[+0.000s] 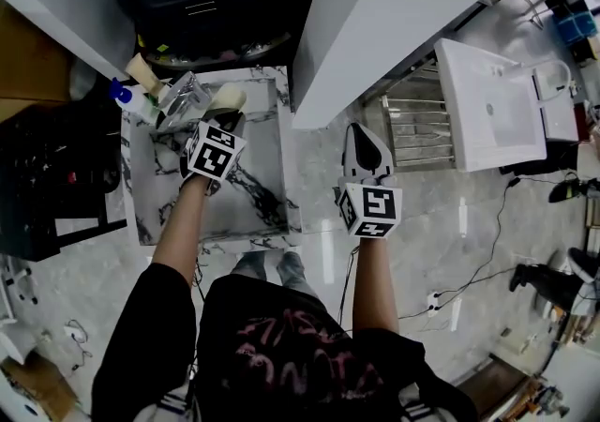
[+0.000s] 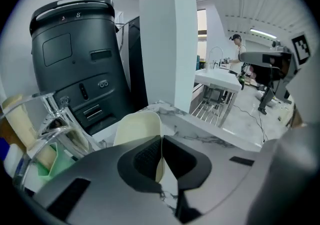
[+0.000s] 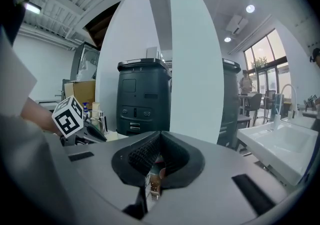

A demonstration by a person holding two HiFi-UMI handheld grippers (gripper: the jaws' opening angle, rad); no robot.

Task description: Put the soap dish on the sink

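You stand on a pale tiled floor [image 1: 422,223], facing a marble table [image 1: 258,186] that carries a faucet [image 1: 185,97] at its far left corner. A tall black machine [image 2: 75,59] rises behind the faucet, and a blue-capped bottle [image 1: 127,97] stands just left of it.

Your left gripper [image 1: 228,115] reaches over the table just right of the faucet. In the left gripper view its jaws are pressed together on the thin wall of the cream soap dish [image 2: 137,129]. The dish's wall runs down through the seam where the jaws meet, and the rest of the dish sticks out beyond and to the left of the tips, toward the faucet [image 2: 52,119]. From your head camera the soap dish [image 1: 228,98] shows just past the jaw tips, beside the faucet. Whether it touches the marble cannot be told.

Your right gripper [image 1: 362,132] hangs over the floor, well right of the faucet and off the table. Its jaws are closed together with nothing held between them.
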